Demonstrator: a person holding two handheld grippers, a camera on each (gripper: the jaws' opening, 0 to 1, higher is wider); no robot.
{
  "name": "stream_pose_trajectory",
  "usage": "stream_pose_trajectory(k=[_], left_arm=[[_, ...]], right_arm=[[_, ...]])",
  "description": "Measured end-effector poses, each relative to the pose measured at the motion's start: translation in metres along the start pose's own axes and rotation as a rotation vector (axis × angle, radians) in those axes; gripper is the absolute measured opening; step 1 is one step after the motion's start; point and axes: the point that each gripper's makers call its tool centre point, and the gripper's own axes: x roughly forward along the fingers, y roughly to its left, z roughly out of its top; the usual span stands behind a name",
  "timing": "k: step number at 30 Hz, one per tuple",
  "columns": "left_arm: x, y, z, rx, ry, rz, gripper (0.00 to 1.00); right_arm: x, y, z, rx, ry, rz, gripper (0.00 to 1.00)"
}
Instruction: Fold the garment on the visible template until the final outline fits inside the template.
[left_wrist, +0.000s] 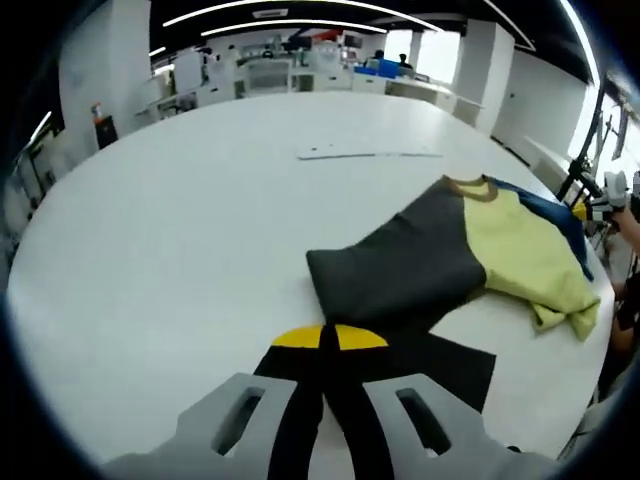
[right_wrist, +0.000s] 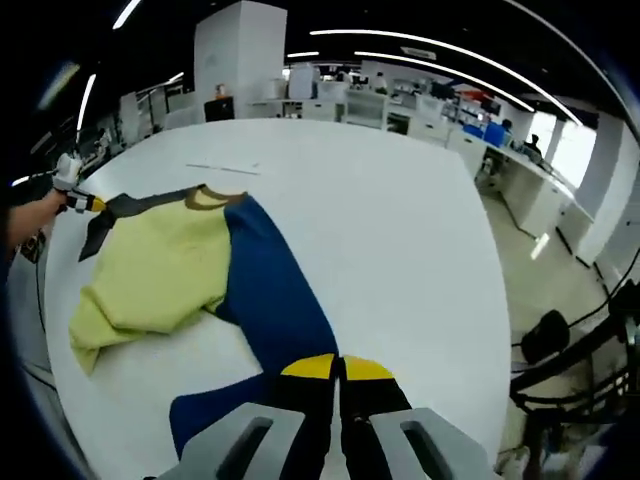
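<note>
Two grippers each hold a part of the same garment (left_wrist: 470, 250), and in both views the fingers are pressed together with cloth between them. In the left gripper view, the left gripper (left_wrist: 328, 345) pinches the dark grey side of the garment, which runs from the yellow fingertips out over the white table (left_wrist: 180, 220). In the right gripper view, the right gripper (right_wrist: 338, 372) is clamped on the blue part (right_wrist: 270, 290), which lies flat on the table and goes away from the fingers toward the collar (right_wrist: 208, 197). The garment is a soft shirt in three colours, grey, pale yellow and blue, and it lies crumpled near the table edge, with the yellow part (right_wrist: 150, 270) bunched and folded over itself. I judge it light and limp: it will hang and follow the hand, it will not keep any shape alone, and it can slide a little on the smooth table. So a good hold is at hems, corners or shoulder seams, with both sides pulled evenly to take out wrinkles. Farther away, a thin flat sheet (left_wrist: 370, 153) lies on the table; it may be the template, but I cannot tell. Behind the table there is an office room with desks (right_wrist: 370, 105).
</note>
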Motion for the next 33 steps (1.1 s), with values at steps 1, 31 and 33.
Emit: stream_pose_trajectory(k=[1,31,33], left_arm=[[0.000,0.001,0.000,0.000,0.001,0.002,0.00],[-0.010,0.017,-0.008,-0.006,0.025,0.017,0.00],[-0.010,0.018,-0.007,-0.003,0.022,0.018,0.00]], right_arm=[[0.001,0.000,0.000,-0.009,0.004,-0.001,0.00],[0.002,-0.031,0.044,-0.164,0.016,-0.109,0.00],[0.000,-0.031,0.054,-0.180,-0.023,-0.119,0.00]])
